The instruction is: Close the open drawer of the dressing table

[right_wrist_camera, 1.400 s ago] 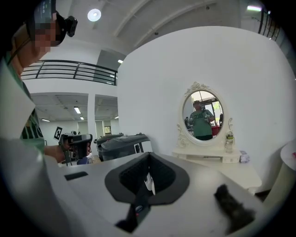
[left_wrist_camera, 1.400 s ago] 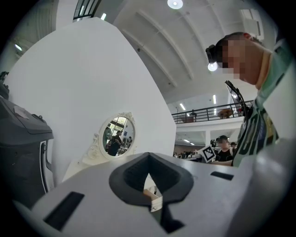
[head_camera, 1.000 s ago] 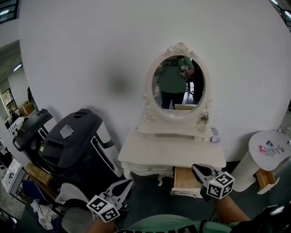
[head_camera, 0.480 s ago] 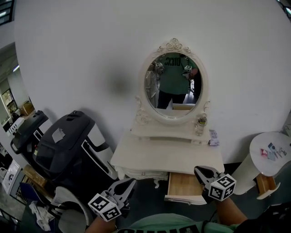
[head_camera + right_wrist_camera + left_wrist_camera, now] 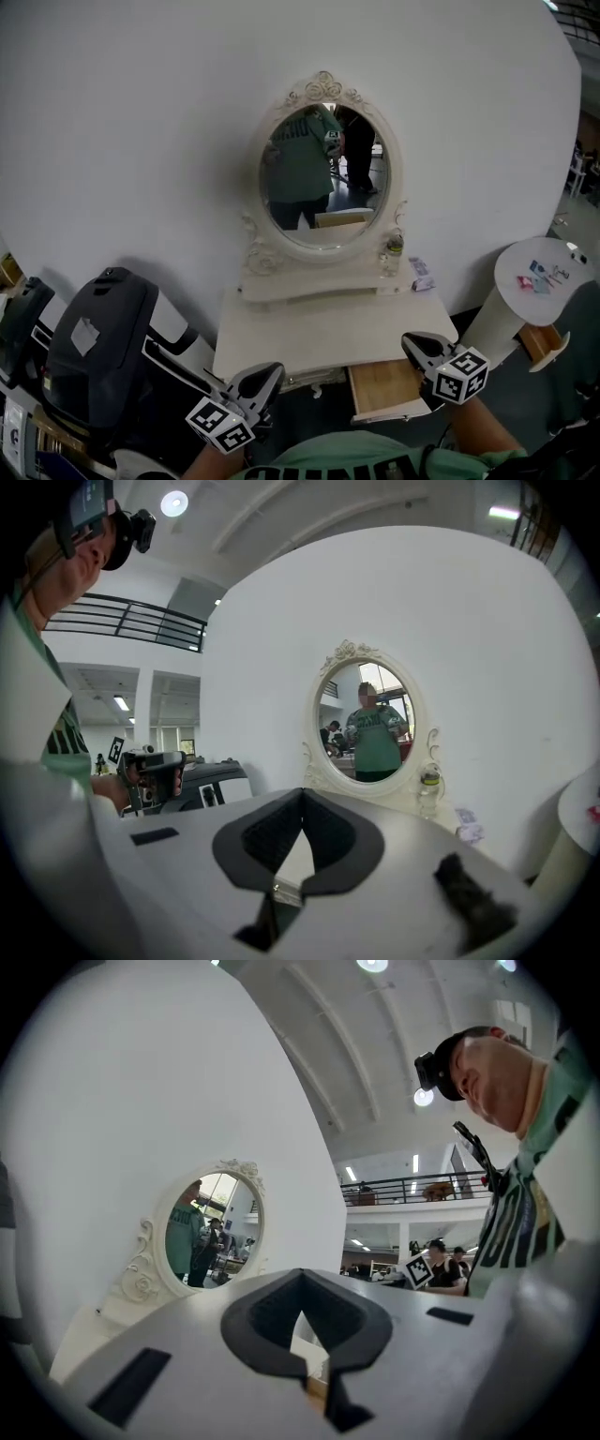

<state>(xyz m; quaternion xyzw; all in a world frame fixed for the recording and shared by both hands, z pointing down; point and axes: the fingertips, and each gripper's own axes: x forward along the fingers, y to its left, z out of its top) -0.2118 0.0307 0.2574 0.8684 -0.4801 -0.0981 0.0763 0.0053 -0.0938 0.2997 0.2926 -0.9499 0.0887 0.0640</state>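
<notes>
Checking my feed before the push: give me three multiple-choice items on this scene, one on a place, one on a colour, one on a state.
1. In the head view, the open drawer sits under the table's: A left end; B middle; C right end.
2. The table is: A white; B black; C red.
3. The right gripper is: A open; B shut, empty; C shut on the drawer.
Answers: 1 C: it juts out below the right end. 2 A: its top shows white. 3 B: its jaws meet with nothing between.
</notes>
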